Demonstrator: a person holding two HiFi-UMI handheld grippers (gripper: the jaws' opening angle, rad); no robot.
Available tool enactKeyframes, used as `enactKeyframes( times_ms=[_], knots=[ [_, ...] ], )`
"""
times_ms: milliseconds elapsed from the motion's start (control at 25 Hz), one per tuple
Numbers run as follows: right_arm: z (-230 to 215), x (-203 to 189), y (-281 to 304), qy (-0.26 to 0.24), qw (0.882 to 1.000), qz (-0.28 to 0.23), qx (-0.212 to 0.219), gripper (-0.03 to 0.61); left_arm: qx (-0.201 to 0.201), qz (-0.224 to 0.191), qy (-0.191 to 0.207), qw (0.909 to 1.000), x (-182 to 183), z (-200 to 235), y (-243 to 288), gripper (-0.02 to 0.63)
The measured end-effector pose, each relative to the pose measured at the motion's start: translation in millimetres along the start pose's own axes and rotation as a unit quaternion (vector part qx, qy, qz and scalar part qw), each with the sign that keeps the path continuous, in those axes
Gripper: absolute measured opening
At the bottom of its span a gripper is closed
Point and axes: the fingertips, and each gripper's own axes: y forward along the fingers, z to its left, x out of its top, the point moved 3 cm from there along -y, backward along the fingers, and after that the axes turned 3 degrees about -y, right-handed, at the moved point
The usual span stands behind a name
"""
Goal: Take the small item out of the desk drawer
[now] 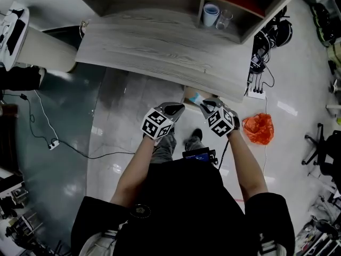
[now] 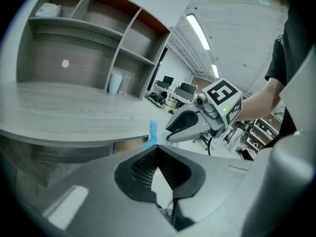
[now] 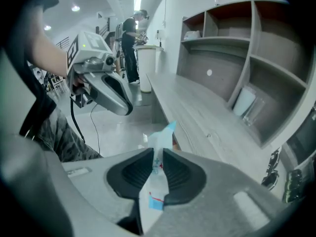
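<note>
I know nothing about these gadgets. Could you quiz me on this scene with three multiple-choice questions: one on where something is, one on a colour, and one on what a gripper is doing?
1. Where is the orange bag?
A. on a shelf
B. on the floor beside the desk
C. in the person's lap

2. What colours is the small packet?
A. white and blue
B. red and black
C. all green

3. What is the right gripper doing?
A. open and empty
B. closed on the packet
C. closed on a cup

Answers:
1 B: in the head view the bag lies on the shiny floor, just right of the desk.
2 A: the right gripper view shows a white wrapper with blue ends.
3 B: its jaws press the packet from both sides.
</note>
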Motion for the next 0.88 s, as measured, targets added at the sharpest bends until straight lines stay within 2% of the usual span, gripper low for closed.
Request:
enactKeyframes(
  times_ms=[240, 440, 720, 880],
  knots=[
    [-1.0, 11.3, -30.7, 0.026, 0.999, -0.03, -0.028, 0.058, -0.008, -0.009, 0.013, 0.9998, 17.0, -7.2, -3.9, 0.002],
    [-5.7, 12.7, -50.9, 0.07, 0.994, -0.064, -0.055, 0.058, -0.014, -0.015, 0.03, 0.9994, 27.1, -13.4, -1.8, 0.002],
    [-14.1, 12.0, -83.0, 0.132, 0.981, -0.106, -0.091, 0.058, -0.028, -0.028, 0.046, 0.9982, 44.2, -26.0, 2.9, 0.002],
    [-21.4, 12.3, -97.5, 0.172, 0.97, -0.135, -0.108, 0.058, -0.036, -0.039, 0.055, 0.9971, 56.7, -30.7, 3.7, 0.002]
  ],
)
